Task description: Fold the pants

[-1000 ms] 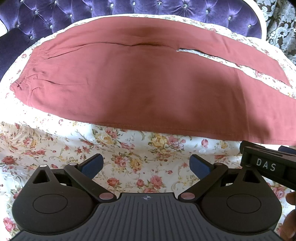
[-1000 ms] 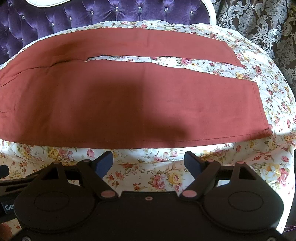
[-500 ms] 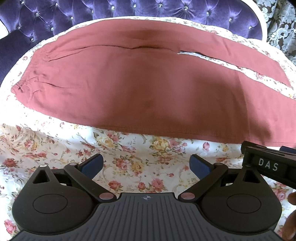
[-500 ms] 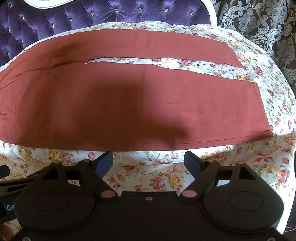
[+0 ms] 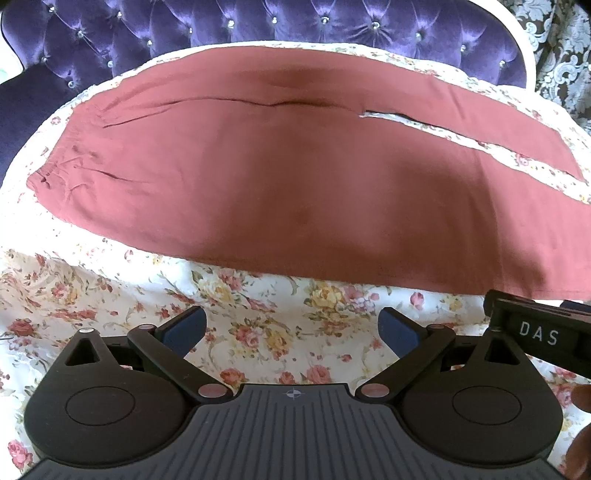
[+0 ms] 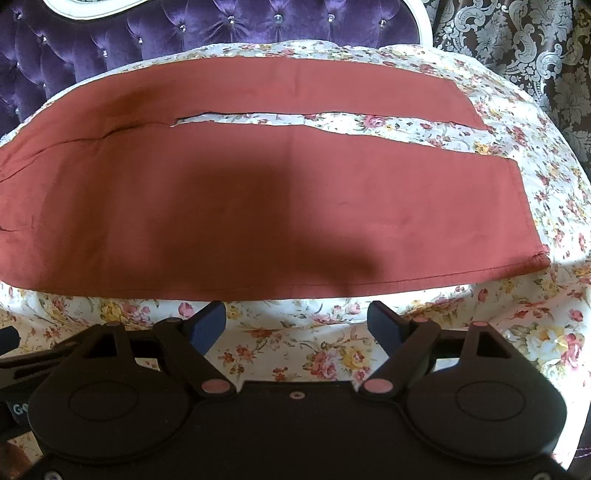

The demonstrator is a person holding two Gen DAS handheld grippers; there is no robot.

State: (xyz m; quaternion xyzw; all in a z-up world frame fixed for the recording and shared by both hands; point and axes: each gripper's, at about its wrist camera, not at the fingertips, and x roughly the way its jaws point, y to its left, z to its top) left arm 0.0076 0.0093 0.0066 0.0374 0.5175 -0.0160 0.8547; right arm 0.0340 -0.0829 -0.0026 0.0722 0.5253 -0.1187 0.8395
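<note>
Rust-red pants lie flat and spread out across a floral bedsheet, waistband to the left, both legs running right with a narrow gap between them. In the right wrist view the pants show their two leg hems at the right. My left gripper is open over the sheet, short of the pants' near edge. My right gripper is also open, its blue-padded fingertips just at the near leg's lower edge, holding nothing.
A purple tufted headboard stands behind the bed. Patterned dark curtain hangs at the right. The other gripper's black body pokes in at the right of the left wrist view, with a hand below it.
Both grippers have crept forward toward the pants' near edge; the pants fill a little more of each view. The pants have not moved.
</note>
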